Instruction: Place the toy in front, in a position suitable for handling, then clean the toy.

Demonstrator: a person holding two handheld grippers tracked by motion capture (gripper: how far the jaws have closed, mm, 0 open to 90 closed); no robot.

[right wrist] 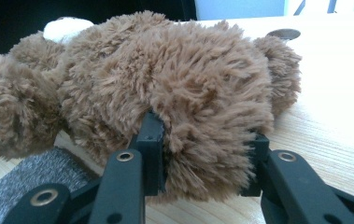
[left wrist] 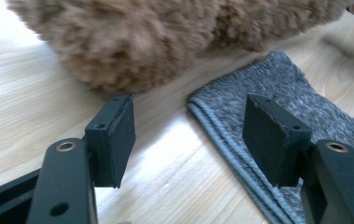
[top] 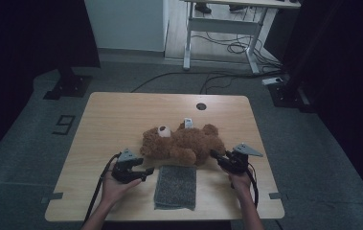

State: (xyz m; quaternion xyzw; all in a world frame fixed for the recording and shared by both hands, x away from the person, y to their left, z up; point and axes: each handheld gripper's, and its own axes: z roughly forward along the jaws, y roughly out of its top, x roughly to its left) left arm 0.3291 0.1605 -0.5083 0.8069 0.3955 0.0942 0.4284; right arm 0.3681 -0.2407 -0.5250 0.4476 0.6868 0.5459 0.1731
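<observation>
Light wooden table point(top: 121, 120) with a round cable hole point(top: 201, 106) near its far edge, grey carpeted floor point(top: 35, 139), taped number mark on the left point(top: 63, 124), white-framed desk far behind point(top: 227, 24), loose black cables beneath it point(top: 232, 48), dark curtains either side, dim light

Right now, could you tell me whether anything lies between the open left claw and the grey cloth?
Nothing visible does. The left claw stands open over bare table, with the grey cloth just ahead, its near edge already between the jaws. The teddy bear lies beyond it.
</observation>
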